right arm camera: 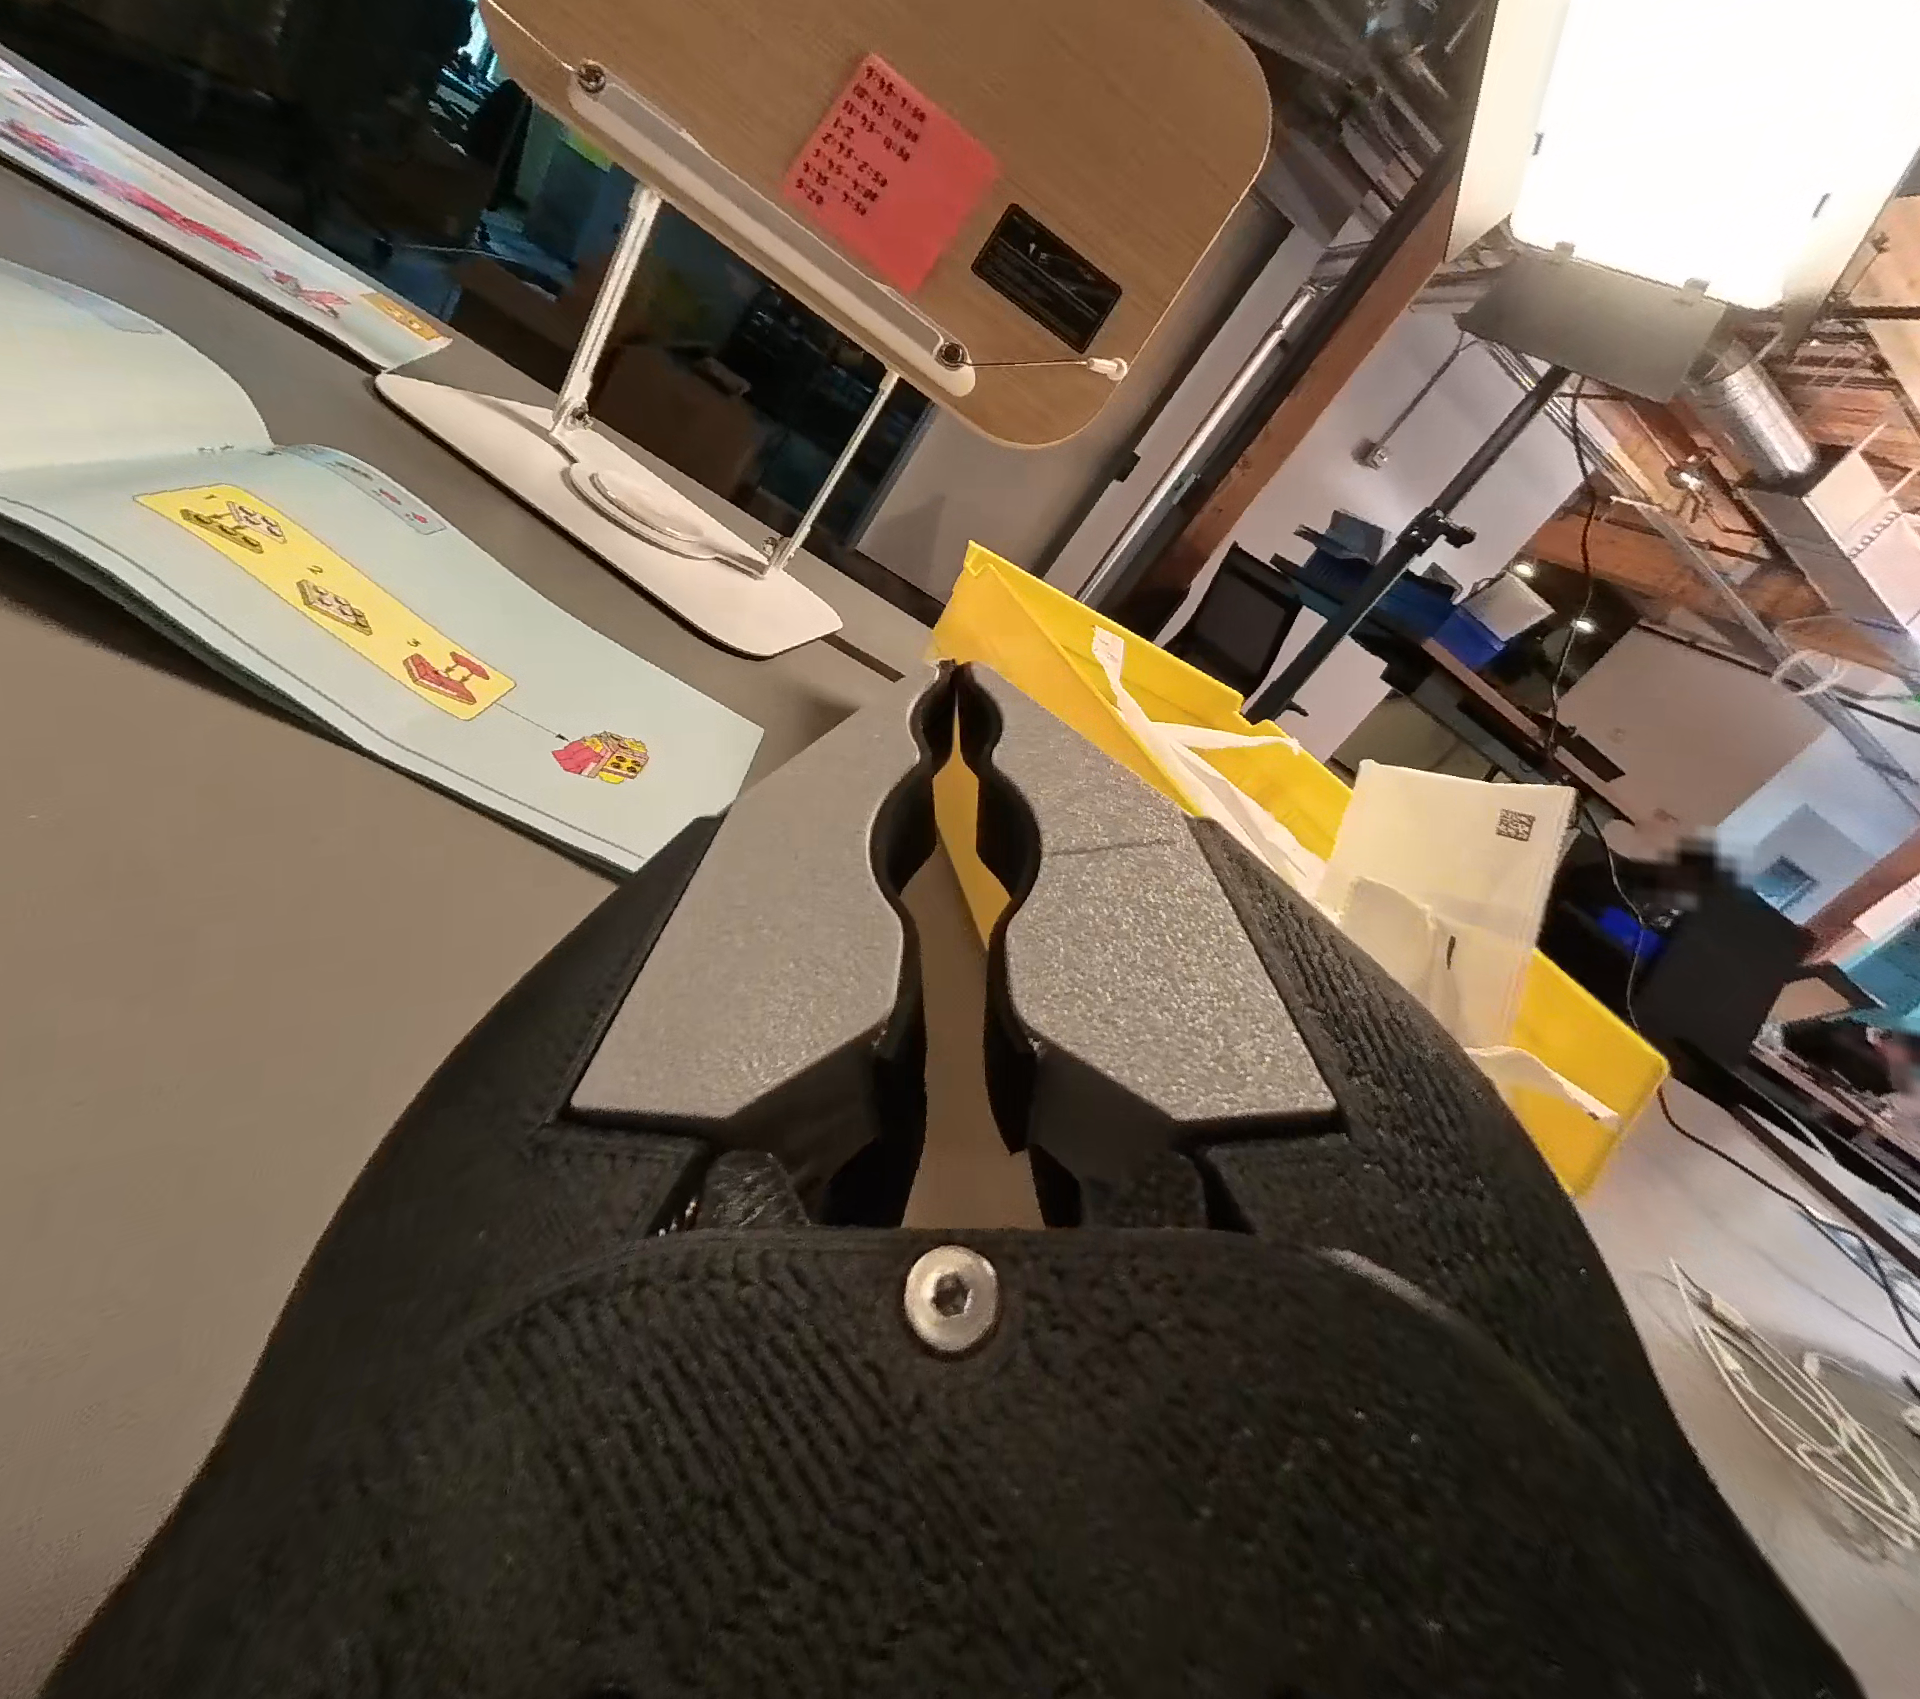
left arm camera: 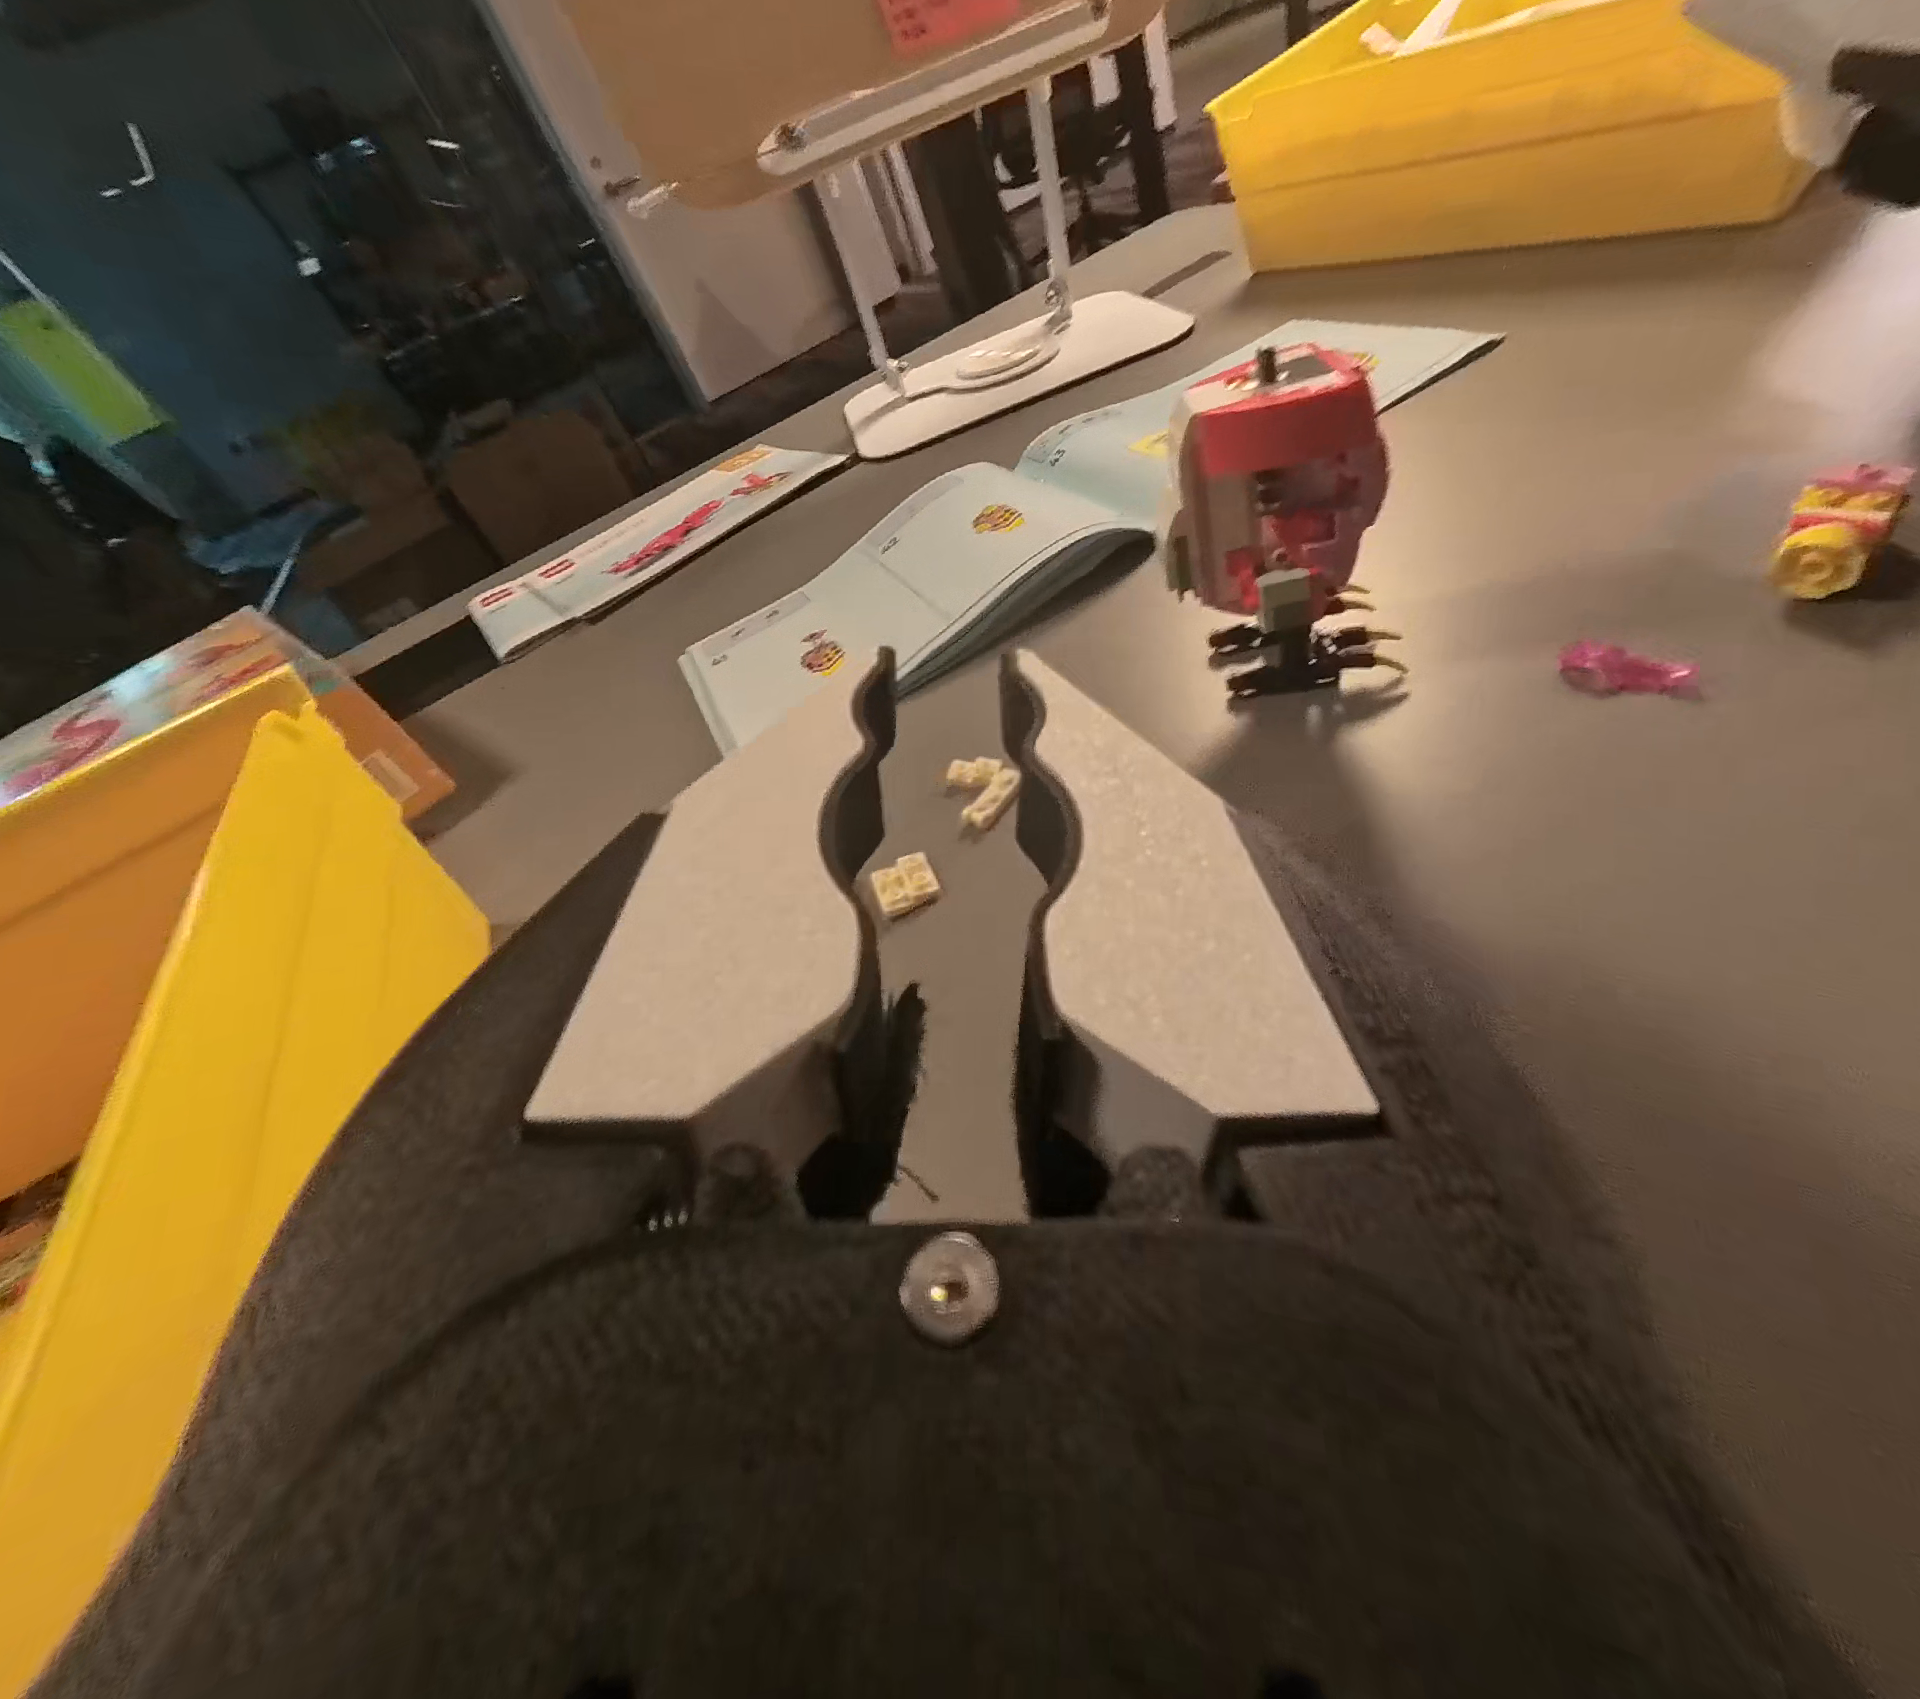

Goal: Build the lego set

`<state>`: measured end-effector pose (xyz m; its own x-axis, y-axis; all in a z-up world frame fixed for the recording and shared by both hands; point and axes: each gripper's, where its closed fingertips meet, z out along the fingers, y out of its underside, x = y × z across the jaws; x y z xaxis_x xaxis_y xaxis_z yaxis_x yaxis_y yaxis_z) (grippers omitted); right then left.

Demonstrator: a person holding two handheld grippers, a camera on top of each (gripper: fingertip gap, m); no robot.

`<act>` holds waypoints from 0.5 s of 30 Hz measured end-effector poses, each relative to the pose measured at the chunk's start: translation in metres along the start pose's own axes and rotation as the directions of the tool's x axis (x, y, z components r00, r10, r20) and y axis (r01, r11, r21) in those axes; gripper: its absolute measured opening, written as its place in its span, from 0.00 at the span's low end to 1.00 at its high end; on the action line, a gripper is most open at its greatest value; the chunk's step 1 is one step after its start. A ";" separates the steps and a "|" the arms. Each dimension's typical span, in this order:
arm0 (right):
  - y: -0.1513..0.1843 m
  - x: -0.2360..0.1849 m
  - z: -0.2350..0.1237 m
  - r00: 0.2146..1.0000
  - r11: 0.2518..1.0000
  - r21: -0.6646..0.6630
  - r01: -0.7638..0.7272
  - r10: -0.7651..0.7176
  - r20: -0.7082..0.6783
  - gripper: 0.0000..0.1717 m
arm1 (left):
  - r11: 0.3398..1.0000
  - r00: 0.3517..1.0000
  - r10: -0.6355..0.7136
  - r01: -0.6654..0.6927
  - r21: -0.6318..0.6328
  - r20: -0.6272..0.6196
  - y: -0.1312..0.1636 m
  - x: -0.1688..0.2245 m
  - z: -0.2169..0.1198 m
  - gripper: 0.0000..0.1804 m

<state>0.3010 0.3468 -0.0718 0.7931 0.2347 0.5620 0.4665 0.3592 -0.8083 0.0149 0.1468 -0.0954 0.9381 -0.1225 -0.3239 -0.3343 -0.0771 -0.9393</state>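
Left gripper [left arm camera: 943, 675] part-open over loose cream plates [left arm camera: 982, 789], centre frame, gripping nothing. Right gripper [right arm camera: 951, 675] closed at yellow bin [right arm camera: 1288, 776], hold unclear.

Left tongs [left arm camera: 945, 678] stand parted and bare; right tongs [right arm camera: 952, 681] closed.

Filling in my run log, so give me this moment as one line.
left gripper: open over cream bricks on table | right gripper: shut, nothing seen held, by yellow bin
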 end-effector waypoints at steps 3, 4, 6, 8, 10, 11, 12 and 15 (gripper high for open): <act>0.000 -0.003 0.000 1.000 1.000 0.002 0.015 -0.015 0.013 0.00 | 1.000 1.000 0.014 -0.014 -0.025 0.001 0.005 0.000 0.002 0.09; -0.001 -0.004 0.000 1.000 1.000 0.002 0.020 -0.020 0.015 0.00 | 1.000 1.000 0.010 -0.010 -0.028 -0.001 0.006 0.000 0.003 0.09; -0.001 -0.005 0.000 1.000 1.000 0.004 0.025 -0.025 0.018 0.00 | 1.000 1.000 0.000 0.000 -0.031 -0.006 0.007 0.000 0.003 0.08; -0.001 -0.004 0.000 1.000 1.000 0.005 0.025 -0.025 0.017 0.00 | 1.000 1.000 -0.007 0.007 -0.027 -0.007 0.007 -0.001 0.003 0.08; -0.001 -0.003 0.000 1.000 1.000 0.005 0.020 -0.020 0.013 0.00 | 1.000 1.000 -0.007 0.007 -0.026 -0.008 0.007 -0.001 0.002 0.08; -0.001 -0.003 0.000 1.000 1.000 0.006 0.017 -0.017 0.012 0.00 | 1.000 1.000 -0.008 0.007 -0.027 -0.012 0.007 -0.001 0.003 0.08; -0.001 -0.002 0.000 1.000 1.000 0.006 0.012 -0.012 0.011 0.00 | 1.000 1.000 -0.008 0.007 -0.029 -0.017 0.007 0.000 0.003 0.08; 0.000 -0.001 0.000 1.000 1.000 0.006 -0.002 0.002 0.011 0.00 | 0.999 1.000 -0.008 0.007 -0.033 -0.025 0.008 0.001 0.003 0.07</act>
<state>0.3004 0.3465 -0.0725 0.7896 0.2453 0.5624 0.4625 0.3643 -0.8083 0.0138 0.1494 -0.1037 0.9382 -0.1469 -0.3134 -0.3304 -0.1102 -0.9374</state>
